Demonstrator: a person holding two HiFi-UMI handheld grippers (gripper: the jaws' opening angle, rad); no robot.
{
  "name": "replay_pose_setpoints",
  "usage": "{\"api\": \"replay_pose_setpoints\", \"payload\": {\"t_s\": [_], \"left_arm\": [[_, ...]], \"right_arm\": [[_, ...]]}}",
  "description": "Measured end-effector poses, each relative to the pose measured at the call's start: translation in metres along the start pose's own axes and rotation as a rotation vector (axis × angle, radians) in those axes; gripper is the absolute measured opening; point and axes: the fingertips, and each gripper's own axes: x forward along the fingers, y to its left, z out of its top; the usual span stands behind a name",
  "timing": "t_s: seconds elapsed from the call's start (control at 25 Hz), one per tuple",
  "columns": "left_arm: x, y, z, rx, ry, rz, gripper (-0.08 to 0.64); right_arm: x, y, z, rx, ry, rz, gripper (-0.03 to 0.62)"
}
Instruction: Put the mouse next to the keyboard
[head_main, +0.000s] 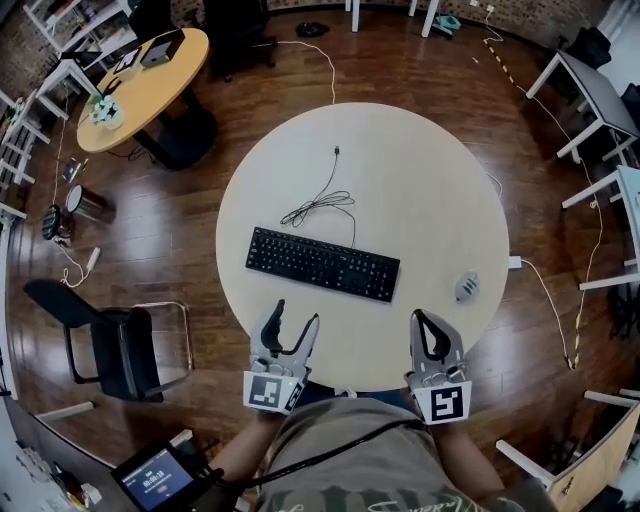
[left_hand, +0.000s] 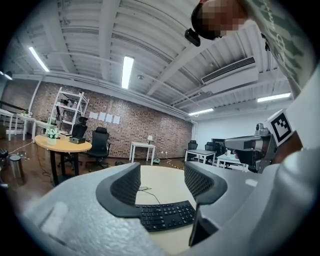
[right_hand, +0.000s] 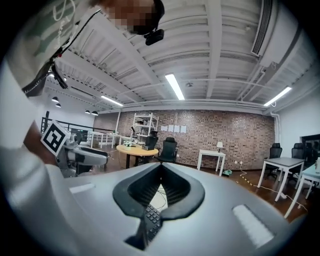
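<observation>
Nearest the lens: left hand-held gripper (head_main: 296, 315) and right hand-held gripper (head_main: 420, 316), both low over the near rim of the table (head_main: 420, 180); left jaws spread wide with nothing between them, only keyboard and tabletop visible through the gap; right jaws drawn together at the tips, leaving an oval hollow behind them, empty.

Progress: nothing done yet, by my reading; mouse (head_main: 467, 287) sits near the table's right edge, ahead and to the right of the right hand-held gripper, apart from the right end of the keyboard (head_main: 323, 263) with bare tabletop between; neither gripper touches it. Left to do: reach, grasp, carry leftward, set down just beside the keyboard.

Materials and shapes: table round, pale matte wood-look top; keyboard black, long, flat, full-width with number block, set at a slight slant; its thin dark cable (head_main: 320, 205) lies in loose loops behind it, plug end free on the tabletop. Mouse small, oval, grey, domed; surface possibly striped or ribbed, too small to confirm; likely smooth hard plastic, so a grip across the flanks seems safest. Jaw pads dark, ridged, rubbery-looking; gripper bodies pale grey moulded plastic.
</observation>
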Motion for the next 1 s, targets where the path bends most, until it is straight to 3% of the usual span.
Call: {"api": "replay_pose_setpoints", "payload": {"t_s": [0.32, 0.6, 0.64, 0.68, 0.76, 1.0], "left_arm": [[-0.005, 0.022, 0.025, 0.028, -0.055, -0.039, 0.281], [0.002, 0.036, 0.027, 0.008, -0.06, -0.065, 0.281], [0.001, 0.035, 0.026, 0.013, -0.054, -0.073, 0.267], [0.0, 0.034, 0.026, 0.025, -0.049, -0.078, 0.2], [-0.003, 0.033, 0.025, 0.067, -0.042, -0.077, 0.002], [-0.002, 0.029, 0.025, 0.08, -0.03, -0.073, 0.002]], "right_arm": [[0.025, 0.051, 0.005, 0.02, 0.01, 0.024, 0.002], [0.028, 0.062, 0.009, 0.018, 0.014, 0.018, 0.003], [0.026, 0.063, 0.009, 0.024, 0.013, 0.016, 0.003], [0.023, 0.064, 0.009, 0.029, 0.012, 0.017, 0.002], [0.019, 0.066, 0.009, 0.027, 0.012, 0.021, 0.003], [0.016, 0.061, 0.009, 0.028, 0.015, 0.004, 0.002]]}}
